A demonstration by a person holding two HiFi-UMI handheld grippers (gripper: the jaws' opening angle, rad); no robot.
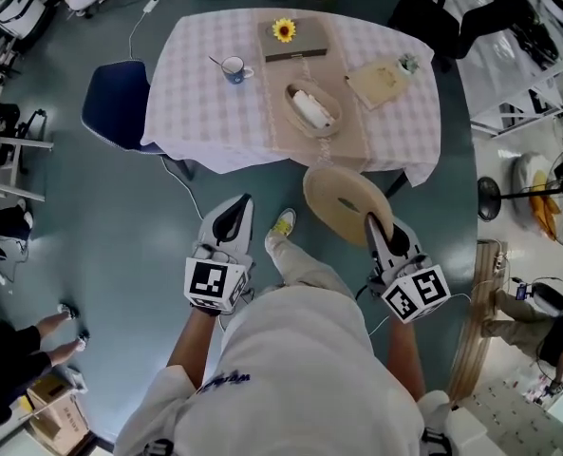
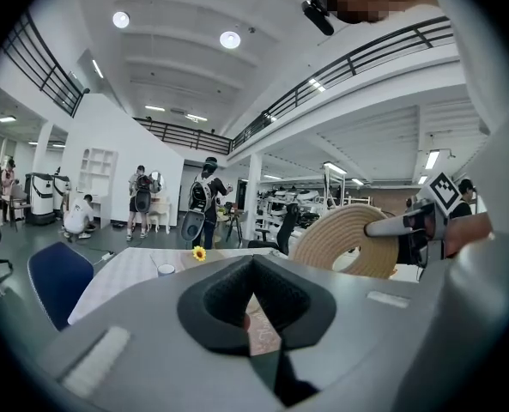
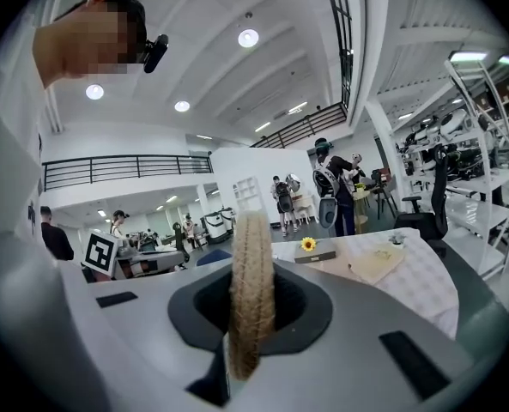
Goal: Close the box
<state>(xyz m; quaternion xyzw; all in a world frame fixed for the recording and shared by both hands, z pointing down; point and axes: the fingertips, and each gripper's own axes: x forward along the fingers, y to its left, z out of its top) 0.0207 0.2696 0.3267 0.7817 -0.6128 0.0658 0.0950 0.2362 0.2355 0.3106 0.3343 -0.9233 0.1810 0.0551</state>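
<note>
Teal hall floor point(image 1: 120, 226), checked-cloth table point(image 1: 205, 103) ahead. Right gripper point(image 1: 373, 222) clamps woven lid point(image 1: 338, 198); left gripper point(image 1: 243, 205) jaws together, empty.

A: What's the cloth on the table point(image 1: 205, 112) like?
B: Pale pink-and-white check, with a plain beige runner point(image 1: 292, 145) down the table's middle.
A: And on the table?
B: A blue mug point(image 1: 234, 68), a yellow sunflower point(image 1: 283, 30) and a tan woven basket point(image 1: 311, 108).
A: Around it?
B: A dark blue chair point(image 1: 115, 103) at the table's left, grey-teal floor point(image 1: 101, 226), and a straw-coloured woven lid point(image 1: 343, 202) off its near edge.
</note>
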